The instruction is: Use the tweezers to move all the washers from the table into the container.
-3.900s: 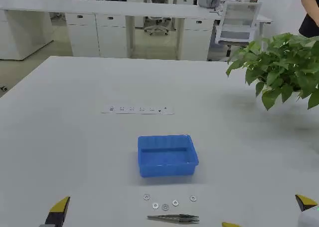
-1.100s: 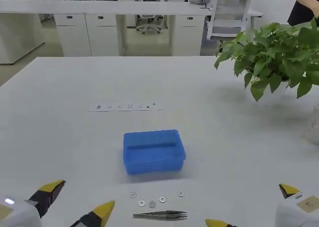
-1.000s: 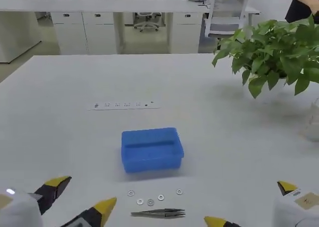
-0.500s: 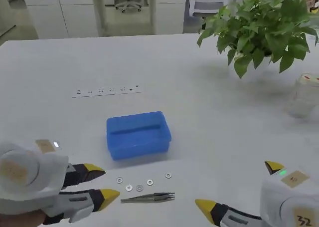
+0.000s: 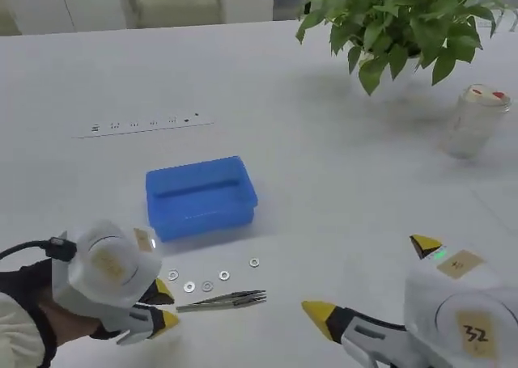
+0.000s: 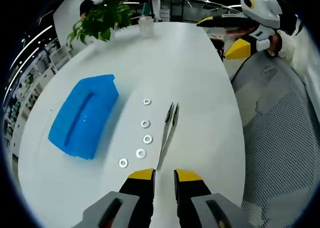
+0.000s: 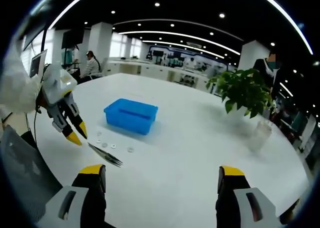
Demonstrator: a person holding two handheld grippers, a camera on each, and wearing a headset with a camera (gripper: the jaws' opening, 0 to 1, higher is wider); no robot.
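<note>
The left gripper (image 5: 164,305) (image 6: 165,175) rests low on the white tabletop (image 5: 340,174), its yellow-tipped jaws a narrow gap apart, with the rear end of the slim silver metal tweezers (image 5: 222,300) (image 6: 167,133) lying at that gap; I cannot tell whether the jaws touch it. The tweezers lie flat, pointing away from this gripper. Just to one side of them, five small silver ring washers (image 5: 207,285) (image 6: 145,123) lie in a loose row, and beyond the row sits the blue rectangular plastic container (image 5: 201,196) (image 6: 82,115) (image 7: 131,115). The right gripper (image 5: 371,277) (image 7: 161,171), jaws spread wide, hovers well apart from the tweezers' tips.
</note>
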